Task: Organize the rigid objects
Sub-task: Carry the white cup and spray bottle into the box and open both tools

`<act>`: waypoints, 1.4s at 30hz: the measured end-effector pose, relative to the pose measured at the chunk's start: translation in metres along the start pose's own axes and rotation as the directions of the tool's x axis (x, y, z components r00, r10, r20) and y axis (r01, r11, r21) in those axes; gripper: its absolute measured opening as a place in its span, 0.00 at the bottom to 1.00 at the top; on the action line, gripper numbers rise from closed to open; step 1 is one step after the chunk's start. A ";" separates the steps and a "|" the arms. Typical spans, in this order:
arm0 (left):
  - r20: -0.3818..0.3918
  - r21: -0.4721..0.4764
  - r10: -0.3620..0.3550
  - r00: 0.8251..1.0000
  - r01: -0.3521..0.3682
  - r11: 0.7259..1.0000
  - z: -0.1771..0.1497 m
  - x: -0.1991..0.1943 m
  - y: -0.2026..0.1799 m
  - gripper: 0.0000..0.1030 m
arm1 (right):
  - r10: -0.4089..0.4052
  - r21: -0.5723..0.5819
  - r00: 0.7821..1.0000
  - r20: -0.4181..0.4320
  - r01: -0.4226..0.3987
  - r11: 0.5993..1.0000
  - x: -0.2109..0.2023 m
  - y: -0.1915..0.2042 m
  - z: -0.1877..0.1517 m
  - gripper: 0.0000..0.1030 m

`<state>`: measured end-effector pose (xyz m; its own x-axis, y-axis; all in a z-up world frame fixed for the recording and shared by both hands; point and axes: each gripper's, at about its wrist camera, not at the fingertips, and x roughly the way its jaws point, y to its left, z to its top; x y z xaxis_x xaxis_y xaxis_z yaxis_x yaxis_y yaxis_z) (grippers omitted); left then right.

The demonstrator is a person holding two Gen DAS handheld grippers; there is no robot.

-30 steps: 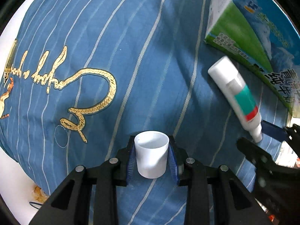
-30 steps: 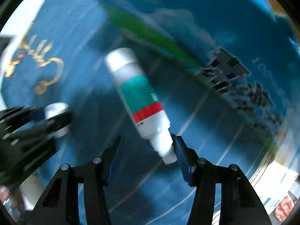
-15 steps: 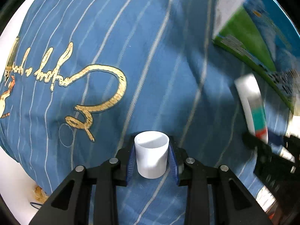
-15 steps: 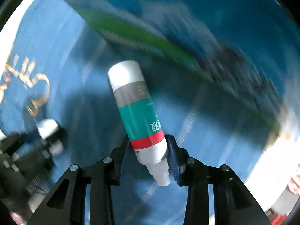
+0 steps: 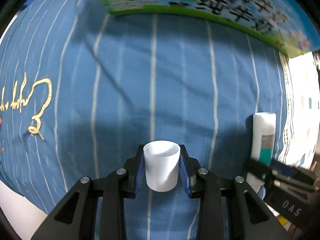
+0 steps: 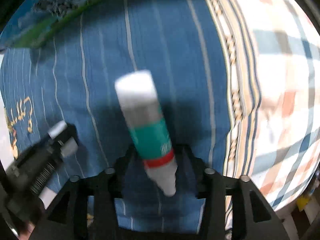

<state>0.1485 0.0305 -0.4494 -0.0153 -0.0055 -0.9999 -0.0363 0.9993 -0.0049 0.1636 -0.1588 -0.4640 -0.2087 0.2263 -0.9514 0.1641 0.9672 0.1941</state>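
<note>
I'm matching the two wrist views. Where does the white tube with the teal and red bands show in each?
Left wrist: white tube with teal and red bands at the right edge, its lower end hidden behind the right gripper.
Right wrist: centre, between the gripper's fingers.
Shared landmark: green-and-blue printed carton along the top.

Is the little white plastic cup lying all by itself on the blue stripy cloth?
No, the little white plastic cup is squeezed between the blue pads of the left tongs.
</note>
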 end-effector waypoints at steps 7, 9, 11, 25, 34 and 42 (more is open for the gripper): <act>-0.005 0.027 0.028 1.000 -0.028 0.999 0.001 0.005 -0.019 0.28 | -0.192 -0.102 0.980 0.052 0.196 0.975 0.000 0.038 0.009 0.38; -0.002 0.025 0.031 1.000 -0.031 0.999 0.004 0.004 -0.018 0.28 | -0.174 -0.106 0.984 0.045 0.178 0.978 -0.001 0.041 0.008 0.35; 0.004 0.027 0.032 0.999 -0.032 0.999 0.010 0.000 -0.028 0.28 | -0.137 -0.089 0.990 0.032 0.140 0.986 -0.005 0.035 0.002 0.34; 0.143 0.094 -0.063 0.988 0.050 0.994 -0.008 -0.118 -0.065 0.28 | 0.095 -0.078 0.980 0.173 -0.082 0.994 -0.132 -0.042 -0.053 0.34; 0.250 0.140 -0.160 0.955 0.127 0.982 0.008 -0.204 -0.073 0.28 | 0.229 -0.117 0.923 0.309 -0.202 0.972 -0.230 -0.042 -0.071 0.34; 0.366 0.147 -0.202 0.909 0.157 0.977 0.067 -0.265 -0.069 0.28 | 0.221 -0.133 0.862 0.456 -0.180 0.975 -0.281 -0.004 -0.011 0.34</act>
<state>0.2224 -0.0342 -0.1854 0.3588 -0.1931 -0.9132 0.1089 0.9803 -0.1645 0.2109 -0.2246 -0.1944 0.2963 0.3563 -0.8861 0.0696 0.9173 0.3921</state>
